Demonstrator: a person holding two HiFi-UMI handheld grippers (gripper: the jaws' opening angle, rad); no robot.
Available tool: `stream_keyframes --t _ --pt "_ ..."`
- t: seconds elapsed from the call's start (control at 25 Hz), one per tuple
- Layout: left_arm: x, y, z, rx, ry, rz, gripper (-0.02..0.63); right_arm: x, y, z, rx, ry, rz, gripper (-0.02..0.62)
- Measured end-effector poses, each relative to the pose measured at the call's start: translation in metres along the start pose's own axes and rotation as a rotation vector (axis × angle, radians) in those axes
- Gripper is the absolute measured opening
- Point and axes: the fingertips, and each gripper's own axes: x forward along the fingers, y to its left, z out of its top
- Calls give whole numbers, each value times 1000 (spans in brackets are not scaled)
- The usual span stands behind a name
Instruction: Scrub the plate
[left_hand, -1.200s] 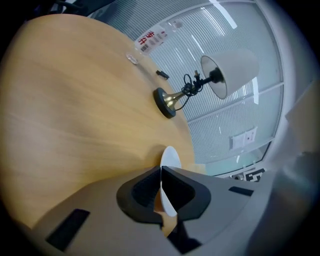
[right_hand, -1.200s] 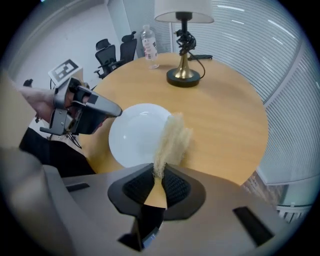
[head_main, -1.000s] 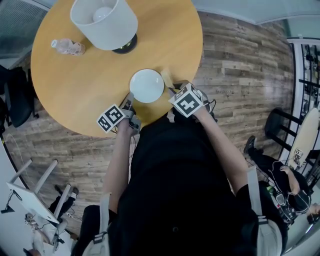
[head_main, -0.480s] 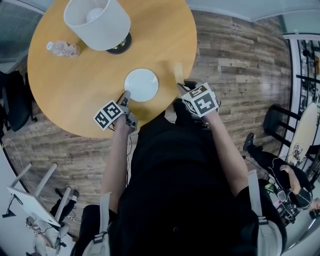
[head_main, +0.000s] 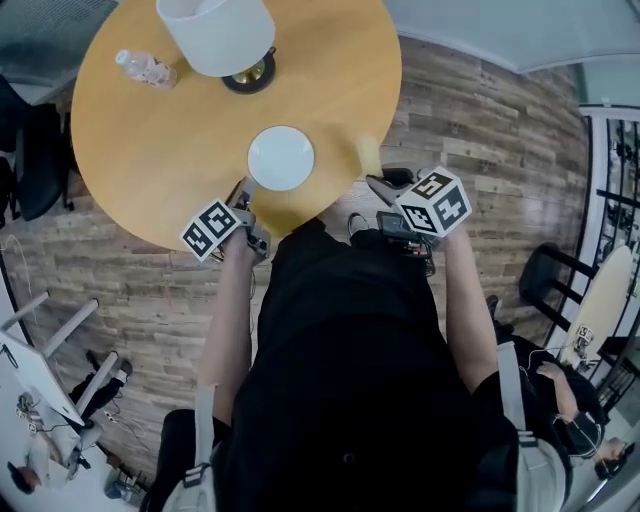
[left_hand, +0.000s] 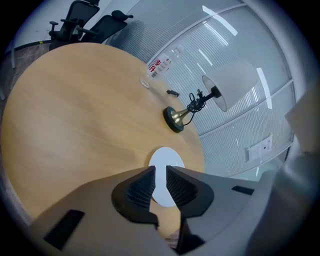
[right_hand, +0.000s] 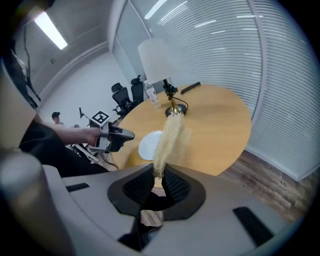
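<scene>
While the left gripper (left_hand: 160, 172) has its fingers slightly apart with nothing between them, the white plate (head_main: 281, 158) lies on the round table (head_main: 140, 140) just beyond their tips. The right gripper (right_hand: 161, 175) is clamped on what looks like a tan scrubbing pad (right_hand: 168, 135), which juts past its fingertips, clear of the plate.

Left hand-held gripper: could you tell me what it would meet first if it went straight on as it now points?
Probably the white plate: it lies on the table straight ahead of the left hand-held gripper, framed by its open jaws, with nothing in between. Depth is uncertain.
</scene>
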Motion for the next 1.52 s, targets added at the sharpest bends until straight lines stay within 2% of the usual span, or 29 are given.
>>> stream_keyframes --t 0.08,0.24,0.44,0.52,0.6,0.72,0.88,1.04,1.28,1.4,1.52 --pt "-13 -13 -5 3 -47 -20 29 -20 -6 -5 -43 -17 14 46" --pt "-35 -45 -32 55 -97 -76 15 -59 -29 -17 -76 -68 -19 46" --pt "-67 -91 -89 173 -141 -128 12 -100 -41 -32 -108 -174 -1 46" --pt "-80 -111 -111 234 -166 -141 12 -117 -40 -29 -106 -243 51 46" --pt "-92 -127 -136 270 -194 -143 12 -133 -32 -24 -98 -317 139 46" --pt "-110 -148 -169 279 -254 -161 12 -151 -14 -22 -148 -385 253 46" --pt "-131 -168 -192 281 -323 -169 12 -168 14 -26 -227 -438 355 44" --pt "-145 -175 -206 283 -348 -153 12 -174 25 -37 -218 -427 387 44" --pt "-135 -144 -216 286 -344 -123 12 -148 24 -50 -218 -452 410 44" --pt "-155 -152 -223 304 -339 -130 12 -161 48 -46 -234 -466 418 44" --pt "-169 -140 -231 316 -335 -132 12 -157 75 -54 -262 -470 426 44"
